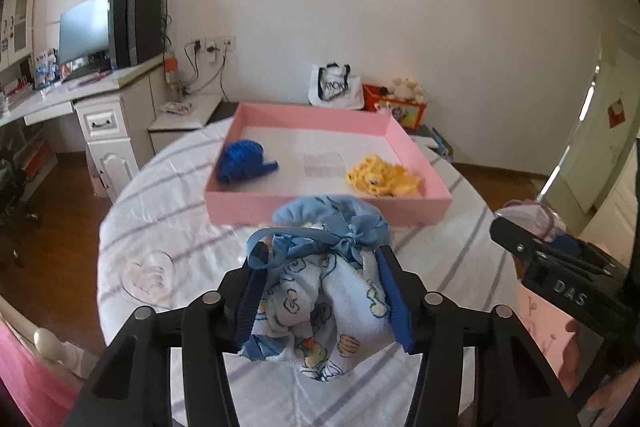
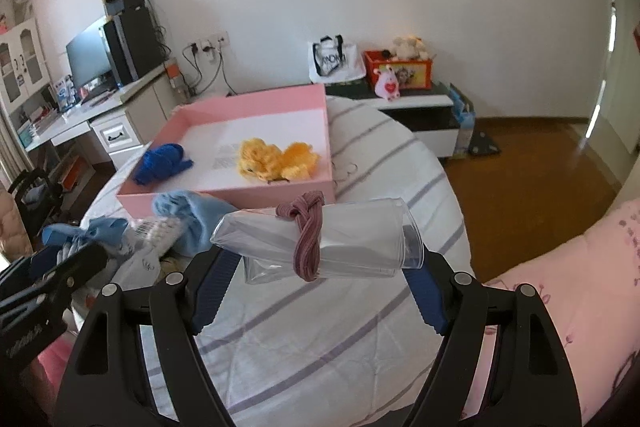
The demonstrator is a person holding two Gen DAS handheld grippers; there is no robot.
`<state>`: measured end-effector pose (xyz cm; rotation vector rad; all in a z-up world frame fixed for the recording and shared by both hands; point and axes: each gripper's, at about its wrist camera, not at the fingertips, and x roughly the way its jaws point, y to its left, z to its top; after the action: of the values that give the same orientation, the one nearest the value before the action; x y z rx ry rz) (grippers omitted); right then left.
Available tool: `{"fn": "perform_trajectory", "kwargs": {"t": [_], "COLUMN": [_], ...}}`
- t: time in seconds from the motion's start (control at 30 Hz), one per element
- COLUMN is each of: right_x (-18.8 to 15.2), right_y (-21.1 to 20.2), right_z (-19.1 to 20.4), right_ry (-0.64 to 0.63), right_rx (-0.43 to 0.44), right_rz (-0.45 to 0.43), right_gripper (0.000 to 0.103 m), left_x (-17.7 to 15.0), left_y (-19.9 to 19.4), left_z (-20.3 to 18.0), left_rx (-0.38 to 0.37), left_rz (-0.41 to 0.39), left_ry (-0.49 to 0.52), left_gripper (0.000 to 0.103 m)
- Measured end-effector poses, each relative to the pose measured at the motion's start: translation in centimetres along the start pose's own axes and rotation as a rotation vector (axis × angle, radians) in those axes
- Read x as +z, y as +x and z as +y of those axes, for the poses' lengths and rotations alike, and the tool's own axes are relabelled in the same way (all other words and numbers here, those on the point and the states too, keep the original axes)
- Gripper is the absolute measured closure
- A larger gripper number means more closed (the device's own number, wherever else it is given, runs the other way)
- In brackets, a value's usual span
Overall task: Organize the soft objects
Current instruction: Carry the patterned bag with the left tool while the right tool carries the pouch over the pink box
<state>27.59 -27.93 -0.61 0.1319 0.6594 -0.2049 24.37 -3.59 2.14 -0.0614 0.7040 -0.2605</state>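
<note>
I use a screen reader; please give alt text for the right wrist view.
The right gripper holds a clear plastic case wrapped by a mauve hair tie above a striped bed. Beyond, a pink tray holds blue and yellow knitted items.

Counting now: two grippers showing, left gripper (image 1: 320,267) and right gripper (image 2: 320,259), one pink tray (image 1: 328,205) holding one blue knit item (image 1: 242,161) and one yellow knit item (image 1: 380,179), plus one blue drawstring pouch (image 1: 320,267), one clear plastic roll (image 2: 316,239), one hair band (image 2: 306,235).
</note>
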Motion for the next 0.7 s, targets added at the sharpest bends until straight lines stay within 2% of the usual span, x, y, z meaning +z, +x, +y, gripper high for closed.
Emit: {"fn": "perform_trajectory", "kwargs": {"t": [0.4, 0.6, 0.7], "right_x": [1.5, 1.7, 1.6], "right_y": [-4.2, -6.9, -8.1], "right_z": [2.4, 3.3, 3.6], "right_ry": [-0.034, -0.058, -0.07], "right_rx": [0.04, 0.062, 0.069], "right_rz": [-0.12, -0.193, -0.225], "right_gripper": [0.028, 0.028, 0.028], "left_x": [0.2, -0.6, -1.3], "left_y": [-5.7, -9.4, -11.0], "left_z": [-0.5, -1.0, -1.1], "left_rx": [0.076, 0.119, 0.116], "left_rz": [-0.191, -0.304, -0.332], "left_ry": [0.037, 0.033, 0.017], "left_gripper": [0.057, 0.057, 0.057]}}
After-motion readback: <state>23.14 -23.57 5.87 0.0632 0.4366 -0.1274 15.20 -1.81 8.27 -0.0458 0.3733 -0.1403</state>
